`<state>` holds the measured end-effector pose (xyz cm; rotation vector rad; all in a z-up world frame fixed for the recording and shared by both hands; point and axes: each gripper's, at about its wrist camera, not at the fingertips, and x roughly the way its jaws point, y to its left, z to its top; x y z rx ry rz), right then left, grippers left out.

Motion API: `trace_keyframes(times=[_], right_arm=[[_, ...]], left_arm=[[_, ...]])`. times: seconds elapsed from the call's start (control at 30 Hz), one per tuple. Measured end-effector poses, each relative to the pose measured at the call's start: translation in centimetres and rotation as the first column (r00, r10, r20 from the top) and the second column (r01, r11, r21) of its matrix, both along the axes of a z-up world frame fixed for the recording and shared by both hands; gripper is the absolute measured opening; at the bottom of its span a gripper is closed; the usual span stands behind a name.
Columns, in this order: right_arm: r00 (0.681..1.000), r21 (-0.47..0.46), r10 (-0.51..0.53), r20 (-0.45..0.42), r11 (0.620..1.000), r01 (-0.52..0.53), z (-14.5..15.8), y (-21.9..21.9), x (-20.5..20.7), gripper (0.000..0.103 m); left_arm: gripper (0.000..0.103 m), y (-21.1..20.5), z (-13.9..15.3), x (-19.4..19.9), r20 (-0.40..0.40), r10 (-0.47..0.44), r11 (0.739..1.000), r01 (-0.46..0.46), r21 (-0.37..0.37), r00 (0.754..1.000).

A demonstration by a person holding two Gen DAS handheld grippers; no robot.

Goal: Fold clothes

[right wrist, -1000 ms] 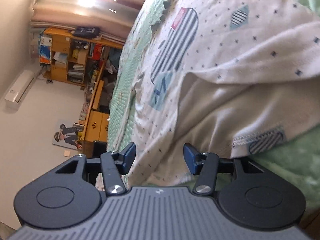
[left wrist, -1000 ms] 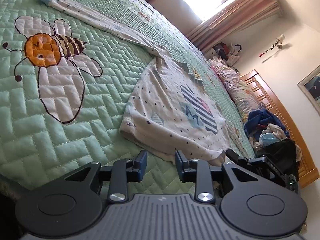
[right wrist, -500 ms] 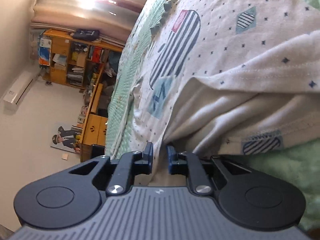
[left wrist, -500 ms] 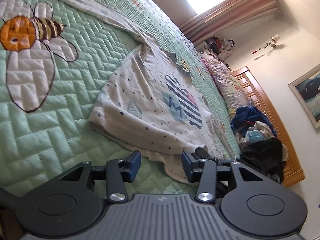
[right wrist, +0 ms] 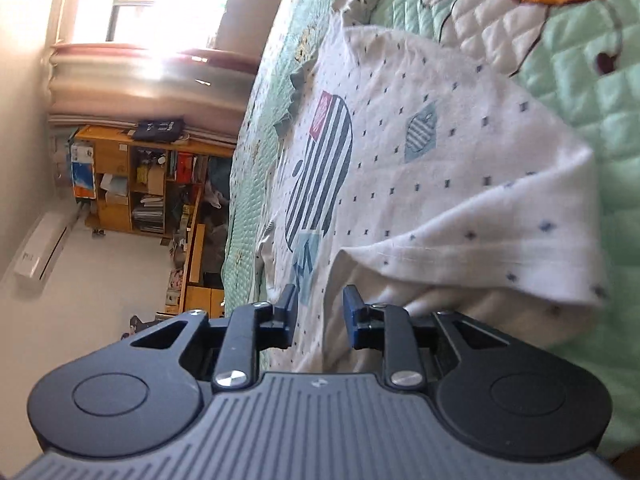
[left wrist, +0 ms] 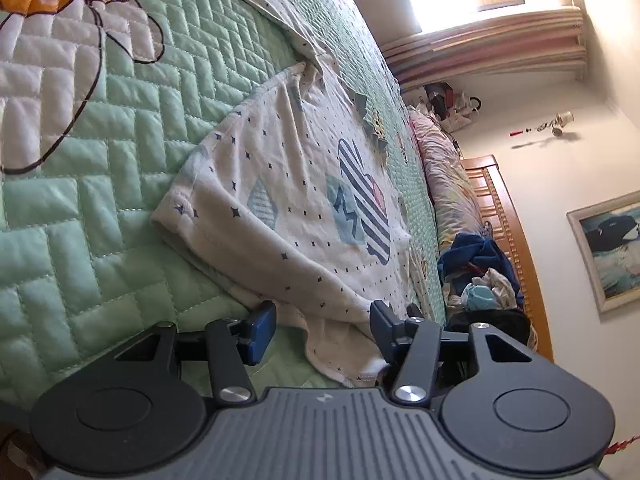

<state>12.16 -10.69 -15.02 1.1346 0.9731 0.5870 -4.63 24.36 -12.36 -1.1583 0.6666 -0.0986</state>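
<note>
The shirt [left wrist: 304, 216] lies flat on the quilt [left wrist: 100, 264] ahead of both grippers. Left gripper [left wrist: 322, 330] is opening around the hem corner; right gripper [right wrist: 320, 312] is opening over cloth, gripping nothing. Seat each corner deep between the pads before pinching.

Soft cotton shirt [left wrist: 304, 200], quilted bedspread [left wrist: 100, 200]

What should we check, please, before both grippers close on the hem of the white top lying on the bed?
1. Hem of white top between left gripper pads: ok.
2. Left jaws apart, opening: ok.
3. Cloth between right gripper pads: ok; jaws opening.
4. Which layers each gripper would catch: cannot tell.
5. Top flat on green quilt: not ok, side folded over.
6. Far sleeve's lie: cannot tell.
</note>
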Motion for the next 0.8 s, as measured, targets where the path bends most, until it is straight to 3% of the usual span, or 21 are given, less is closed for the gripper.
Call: trace_keyframes(times=[0.23,0.27,0.3,0.33,0.57,0.8], right_arm=[[1.000,-0.103,0.027,-0.011,0.994,-0.028,0.2,2.4,1.0,0.027],[0.999,-0.111,0.032,-0.003,0.993,-0.032,0.3,2.5,0.8,0.023],[0.999,-0.117,0.036,0.008,0.993,-0.035,0.4,2.4,0.4,0.006],[0.999,-0.123,0.040,0.018,0.992,-0.038,0.6,2.3,0.0,0.001],[0.992,-0.085,0.062,0.112,0.995,-0.052,2.1,0.6,-4.3,0.001],[0.989,-0.034,0.038,0.141,0.999,-0.033,3.6,0.7,-5.4,0.001]], left_arm=[[0.057,0.1,-0.1,0.1,-0.002,0.003,1.000,-0.003,-0.013,1.000],[0.057,0.1,-0.1,0.0,-0.002,0.004,1.000,-0.004,-0.019,1.000],[0.058,0.2,0.0,-0.2,0.000,0.006,1.000,-0.006,-0.027,1.000],[0.059,0.3,0.0,-0.5,0.006,0.009,0.999,-0.009,-0.036,1.000],[0.063,0.4,-0.2,-2.1,0.061,0.009,0.994,-0.002,-0.112,0.998],[0.063,-2.2,-1.4,0.7,0.077,-0.051,0.979,0.065,-0.192,0.996]])
